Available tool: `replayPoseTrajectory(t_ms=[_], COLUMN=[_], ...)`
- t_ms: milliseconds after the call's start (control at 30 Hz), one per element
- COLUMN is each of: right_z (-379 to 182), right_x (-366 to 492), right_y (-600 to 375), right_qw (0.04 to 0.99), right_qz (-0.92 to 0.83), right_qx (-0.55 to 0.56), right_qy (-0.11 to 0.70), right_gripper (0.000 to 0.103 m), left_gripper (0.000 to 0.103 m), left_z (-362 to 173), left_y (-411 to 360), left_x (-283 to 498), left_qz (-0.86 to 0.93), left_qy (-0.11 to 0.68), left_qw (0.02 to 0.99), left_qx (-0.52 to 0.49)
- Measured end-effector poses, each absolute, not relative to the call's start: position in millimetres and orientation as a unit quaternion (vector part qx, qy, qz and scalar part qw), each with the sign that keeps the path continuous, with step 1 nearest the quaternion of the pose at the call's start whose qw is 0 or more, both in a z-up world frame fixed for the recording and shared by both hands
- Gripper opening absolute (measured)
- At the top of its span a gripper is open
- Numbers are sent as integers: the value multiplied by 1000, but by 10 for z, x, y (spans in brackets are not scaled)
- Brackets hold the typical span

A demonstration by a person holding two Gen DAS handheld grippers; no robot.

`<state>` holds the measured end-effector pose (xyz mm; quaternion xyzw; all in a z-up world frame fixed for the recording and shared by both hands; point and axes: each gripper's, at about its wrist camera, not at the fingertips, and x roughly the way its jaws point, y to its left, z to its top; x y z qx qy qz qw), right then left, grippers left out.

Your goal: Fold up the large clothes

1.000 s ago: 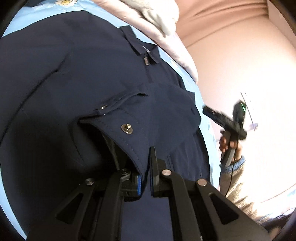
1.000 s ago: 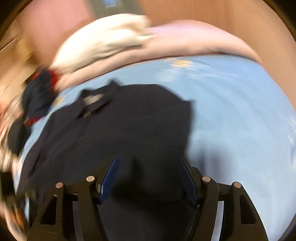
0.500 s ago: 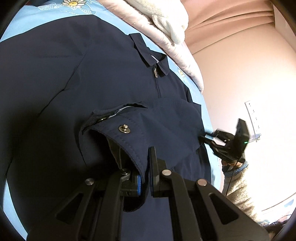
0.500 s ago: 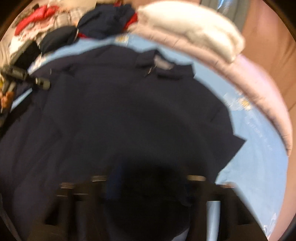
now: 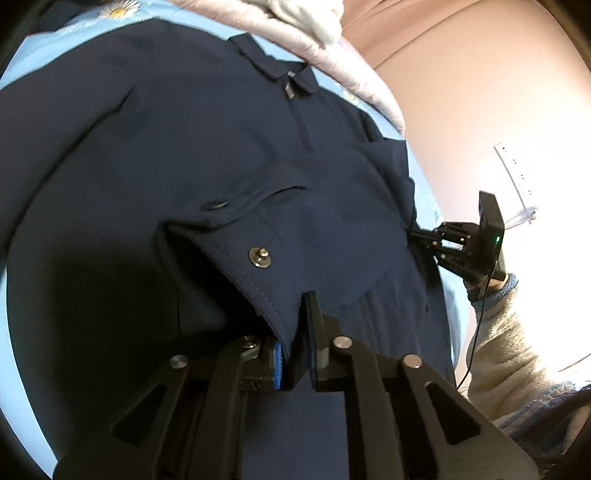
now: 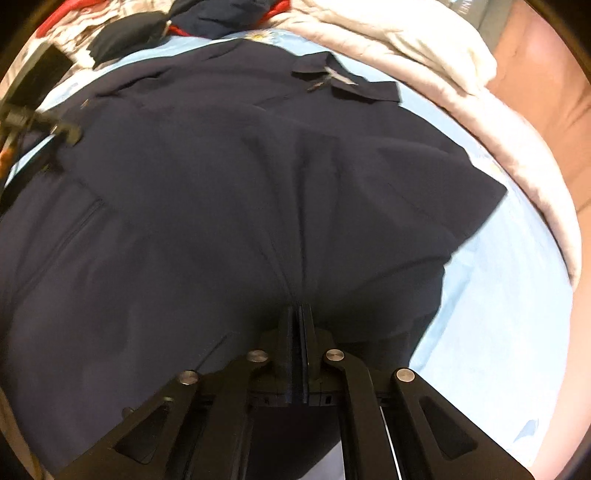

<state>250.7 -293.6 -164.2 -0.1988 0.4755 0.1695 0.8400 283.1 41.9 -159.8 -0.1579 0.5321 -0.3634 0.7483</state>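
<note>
A large navy jacket point(image 5: 184, 147) lies spread on a light blue sheet point(image 5: 22, 74), collar toward the far side. My left gripper point(image 5: 295, 325) is shut on the jacket's sleeve cuff point(image 5: 258, 258), which has a metal snap, and holds it above the jacket body. My right gripper point(image 6: 297, 314) is shut on a pinch of the jacket's fabric point(image 6: 288, 221) near its right side, with creases running up from the jaws. It also shows in the left wrist view point(image 5: 424, 236) at the jacket's right edge. The left gripper shows in the right wrist view point(image 6: 62, 131) at the far left.
A pink quilt point(image 6: 480, 122) and a white blanket point(image 6: 424, 33) lie along the far edge of the bed. A pile of dark and red clothes point(image 6: 166, 18) sits at the far left. A pink wall point(image 5: 480, 92) stands to the right.
My right gripper came down from open above the bed and shut on the jacket's right side. My left gripper kept its hold on the cuff and shifted slightly.
</note>
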Motion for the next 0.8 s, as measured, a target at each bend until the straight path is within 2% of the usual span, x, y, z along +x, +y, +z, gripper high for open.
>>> replayPoseTrajectory(t_ms=[67, 100, 133, 167, 267, 467, 567, 600, 667, 700, 767, 800], right_z=[-1609, -1568, -1534, -1487, -1319, -1135, -1086, -1082, -1077, -1082, -1082, -1090], right_x=[2512, 2508, 2485, 2450, 2340, 2353, 2311, 2320, 2347, 2359, 2358, 2394], right_y=[-2981, -2988, -2995, -2990, -2958, -2940, -2969, -2979, -3002, -3016, -3067, -3107], right_qw=[844, 846, 847, 850, 859, 883, 892, 895, 900, 902, 907, 910], right_qz=[166, 171, 177, 189, 221, 212, 208, 205, 201, 197, 183, 172], right_qx=[-177, -161, -151, -140, -120, -97, -82, -78, -64, -60, -52, -46], right_qy=[479, 479, 477, 472, 445, 407, 393, 389, 382, 379, 376, 374], right_gripper=[8, 16, 22, 31, 34, 34, 34, 34, 34, 34, 34, 34], left_gripper=[25, 49, 80, 89, 92, 87, 75, 68, 46, 23, 20, 14], left_z=[-1594, -1574, -1550, -1510, -1414, -1584, -1742, -1819, -1987, -2020, -2037, -2007], left_y=[467, 522, 594, 673, 868, 884, 813, 793, 767, 758, 732, 725], left_x=[2803, 2790, 2775, 2774, 2810, 3224, 3417, 3494, 3615, 3658, 3693, 3713], left_qz=[-358, -352, -343, -341, -347, -340, -330, -325, -315, -300, -273, -262], left_qy=[532, 528, 524, 511, 477, 493, 514, 522, 533, 537, 535, 532], left_qw=[748, 751, 755, 758, 757, 712, 687, 674, 641, 640, 658, 672], left_qx=[-170, -182, -197, -218, -281, -366, -394, -410, -453, -460, -454, -444])
